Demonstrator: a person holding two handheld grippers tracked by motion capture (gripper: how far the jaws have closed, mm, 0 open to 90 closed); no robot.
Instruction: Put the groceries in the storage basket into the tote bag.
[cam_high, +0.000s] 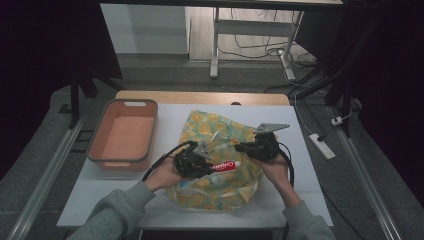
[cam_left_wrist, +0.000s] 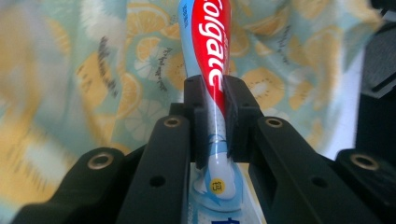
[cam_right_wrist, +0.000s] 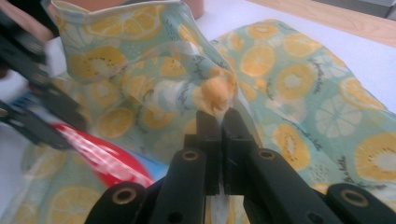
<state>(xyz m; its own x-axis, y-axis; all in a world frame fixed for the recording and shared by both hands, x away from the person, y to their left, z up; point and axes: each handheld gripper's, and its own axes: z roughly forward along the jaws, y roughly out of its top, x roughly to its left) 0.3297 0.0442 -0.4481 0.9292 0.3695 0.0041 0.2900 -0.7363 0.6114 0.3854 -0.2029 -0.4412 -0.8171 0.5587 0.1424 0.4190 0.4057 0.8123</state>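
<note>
A red, white and blue toothpaste tube (cam_high: 223, 166) (cam_left_wrist: 211, 56) lies across a fruit-print cloth bag (cam_high: 220, 150) in the middle of the table. My left gripper (cam_high: 196, 161) (cam_left_wrist: 215, 123) is shut on the tube's lower half, with the tube pointing away over the fabric (cam_left_wrist: 116, 70). My right gripper (cam_high: 250, 148) (cam_right_wrist: 218, 140) is shut on a bunched fold of the bag's edge (cam_right_wrist: 212, 95) and holds it lifted. In the right gripper view the tube (cam_right_wrist: 105, 156) and the blurred left gripper (cam_right_wrist: 32, 93) appear at the left.
An orange-brown plastic bin (cam_high: 124, 135) stands on the table's left side. The bag lies on a white table top (cam_high: 165, 120) with a wooden strip at the far edge. A power strip (cam_high: 321, 145) lies on the floor at the right.
</note>
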